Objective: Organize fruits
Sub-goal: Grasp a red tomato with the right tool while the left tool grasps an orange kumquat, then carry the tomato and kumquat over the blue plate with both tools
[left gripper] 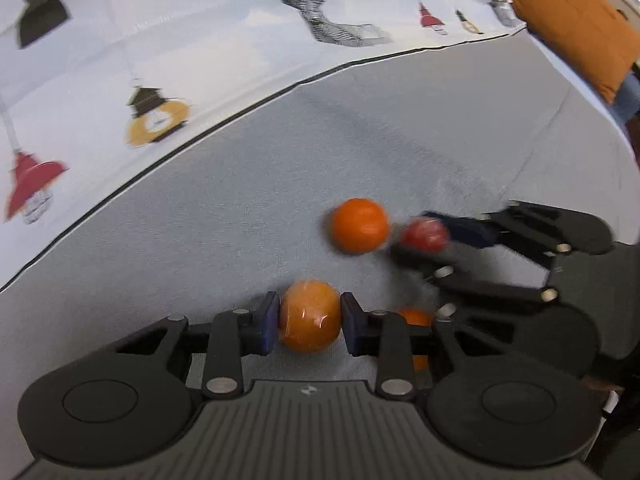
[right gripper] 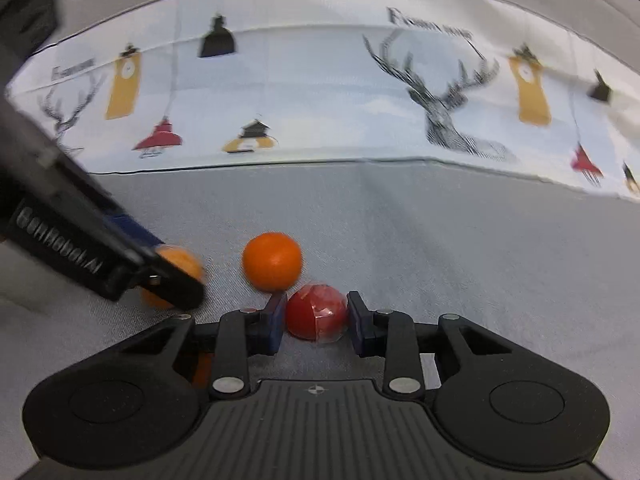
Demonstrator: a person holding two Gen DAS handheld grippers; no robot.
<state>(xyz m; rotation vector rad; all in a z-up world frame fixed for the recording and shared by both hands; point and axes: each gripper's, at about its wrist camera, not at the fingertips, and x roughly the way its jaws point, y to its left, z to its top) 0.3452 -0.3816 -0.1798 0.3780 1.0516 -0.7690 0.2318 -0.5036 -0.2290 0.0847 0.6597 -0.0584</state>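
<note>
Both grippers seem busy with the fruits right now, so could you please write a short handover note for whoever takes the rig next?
Left gripper: shut on the wrapped orange fruit, low over the grey cloth.
Right gripper: shut on the red fruit, also low over the cloth.
Loose: one orange fruit lies between the two grippers; another orange piece shows partly behind the left gripper's fingers.
Done: two fruits gripped.
Left: lift and place both, then collect the loose ones. No container is visible.

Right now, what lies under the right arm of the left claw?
An orange fruit peeks out beneath it on the grey cloth; the arm covers most of it, so its exact kind is unclear.
</note>
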